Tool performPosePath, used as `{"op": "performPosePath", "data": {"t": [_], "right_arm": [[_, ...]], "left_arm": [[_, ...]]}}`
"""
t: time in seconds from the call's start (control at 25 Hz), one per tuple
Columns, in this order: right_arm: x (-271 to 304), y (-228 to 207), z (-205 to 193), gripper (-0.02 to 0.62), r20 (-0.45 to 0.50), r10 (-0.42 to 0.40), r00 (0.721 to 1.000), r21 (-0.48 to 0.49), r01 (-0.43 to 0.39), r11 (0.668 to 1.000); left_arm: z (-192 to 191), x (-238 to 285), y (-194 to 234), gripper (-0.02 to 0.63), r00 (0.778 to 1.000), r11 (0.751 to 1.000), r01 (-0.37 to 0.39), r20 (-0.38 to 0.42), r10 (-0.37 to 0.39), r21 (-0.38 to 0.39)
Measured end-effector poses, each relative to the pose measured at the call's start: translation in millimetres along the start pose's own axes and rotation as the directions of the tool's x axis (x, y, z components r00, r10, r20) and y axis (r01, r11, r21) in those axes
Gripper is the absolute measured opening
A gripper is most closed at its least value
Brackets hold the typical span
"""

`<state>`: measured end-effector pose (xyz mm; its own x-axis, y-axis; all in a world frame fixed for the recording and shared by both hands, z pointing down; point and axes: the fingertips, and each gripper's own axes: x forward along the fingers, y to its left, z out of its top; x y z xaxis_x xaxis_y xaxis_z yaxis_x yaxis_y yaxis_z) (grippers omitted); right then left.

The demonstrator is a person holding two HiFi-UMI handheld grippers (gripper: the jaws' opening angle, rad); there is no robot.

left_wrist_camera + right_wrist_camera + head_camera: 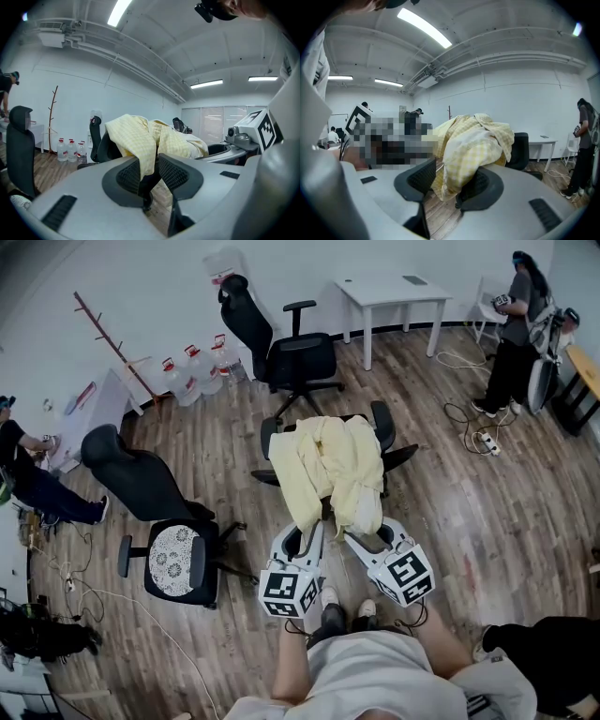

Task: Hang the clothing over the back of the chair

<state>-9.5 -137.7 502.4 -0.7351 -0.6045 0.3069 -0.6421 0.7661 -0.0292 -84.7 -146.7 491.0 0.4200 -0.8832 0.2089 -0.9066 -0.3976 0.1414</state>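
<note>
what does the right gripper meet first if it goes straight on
The yellow checked garment; its hanging edge lies between the right gripper's open jaws. The chair behind it probably comes next.

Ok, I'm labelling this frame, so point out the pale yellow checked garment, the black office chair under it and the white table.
Pale yellow checked garment (pixel 328 470): head view, middle of the draped fabric.
Black office chair under it (pixel 382 418): head view, its armrest.
White table (pixel 392 292): head view, tabletop.

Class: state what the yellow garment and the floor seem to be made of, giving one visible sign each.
Yellow garment: soft woven cloth, likely cotton, matte; fine checks, limp folds. Floor: wood or wood-look laminate, slight sheen; grain and plank seams.
</note>
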Motion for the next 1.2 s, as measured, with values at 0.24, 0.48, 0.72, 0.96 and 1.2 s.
{"op": "performPosePath", "data": {"t": [0.24, 0.48, 0.72, 0.96, 1.2], "right_arm": [[-5, -3, -4, 0.239, -0.008, -0.034, 0.999, -0.006, 0.034, 0.999], [-16, -2, -4, 0.278, -0.009, -0.077, 0.997, -0.022, 0.077, 0.997], [-34, 1, -3, 0.282, 0.01, -0.085, 0.996, -0.032, 0.085, 0.996], [-51, -2, -3, 0.282, 0.032, -0.116, 0.993, -0.034, 0.117, 0.993], [-67, 6, 17, 0.127, 0.114, -0.096, 0.989, -0.051, 0.102, 0.993]], "left_arm": [[1, -2, -3, 0.17, 1.0, 1.0, -0.009, 0.006, 0.009, 0.008], [5, -11, -2, 0.275, 0.998, 0.998, -0.062, 0.022, 0.061, 0.025], [-2, -26, -1, 0.319, 0.992, 0.991, -0.13, 0.009, 0.129, 0.02], [4, -34, -21, 0.316, 0.995, 0.994, -0.095, 0.037, 0.094, 0.052], [17, -46, -35, 0.116, 0.993, 0.991, -0.088, 0.083, 0.08, 0.101]]}}
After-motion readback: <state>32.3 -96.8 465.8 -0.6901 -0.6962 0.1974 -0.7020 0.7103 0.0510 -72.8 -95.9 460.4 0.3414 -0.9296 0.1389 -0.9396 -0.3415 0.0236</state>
